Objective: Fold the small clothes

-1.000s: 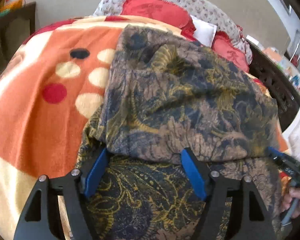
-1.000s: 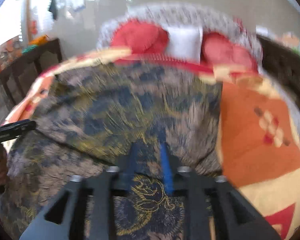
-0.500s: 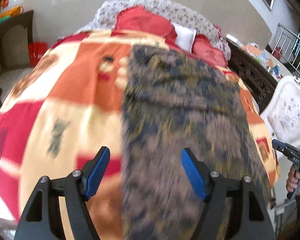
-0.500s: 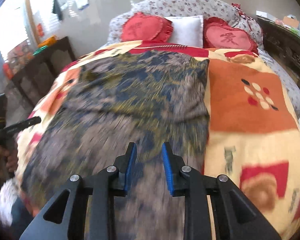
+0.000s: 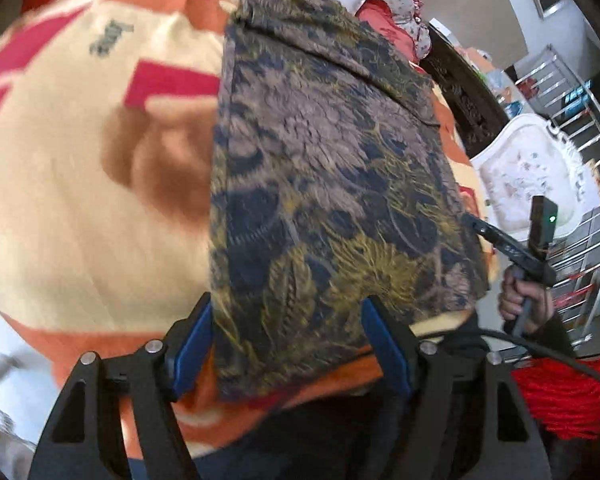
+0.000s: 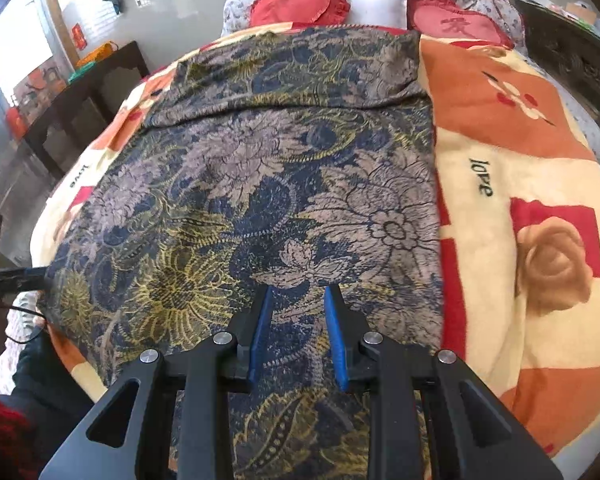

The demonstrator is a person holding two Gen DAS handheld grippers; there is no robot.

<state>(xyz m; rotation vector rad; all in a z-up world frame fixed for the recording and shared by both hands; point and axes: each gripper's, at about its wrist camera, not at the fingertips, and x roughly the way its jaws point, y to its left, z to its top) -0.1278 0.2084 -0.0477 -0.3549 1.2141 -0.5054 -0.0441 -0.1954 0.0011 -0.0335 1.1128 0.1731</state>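
A dark floral cloth (image 6: 260,184) in navy, grey and gold lies spread long on the bed, its far end folded over; it also shows in the left wrist view (image 5: 324,184). My left gripper (image 5: 288,320) is open, its blue pads on either side of the cloth's near left corner, which hangs over the bed edge. My right gripper (image 6: 298,308) stands over the cloth's near edge with its pads a small gap apart and cloth between them. The right gripper's tip also shows in the left wrist view (image 5: 480,226) at the cloth's right edge.
An orange, cream and red blanket (image 6: 512,184) covers the bed. Red heart pillows (image 6: 300,4) and a white pillow (image 6: 376,2) lie at the head. A dark wooden table (image 6: 84,92) stands left, a white chair (image 5: 528,176) and metal railing (image 5: 580,128) right.
Both grippers pulled back toward the near bed edge. The cloth's top layer, bunched mid-bed a second ago, is now drawn out long and flat. The left pads now straddle the hanging corner.
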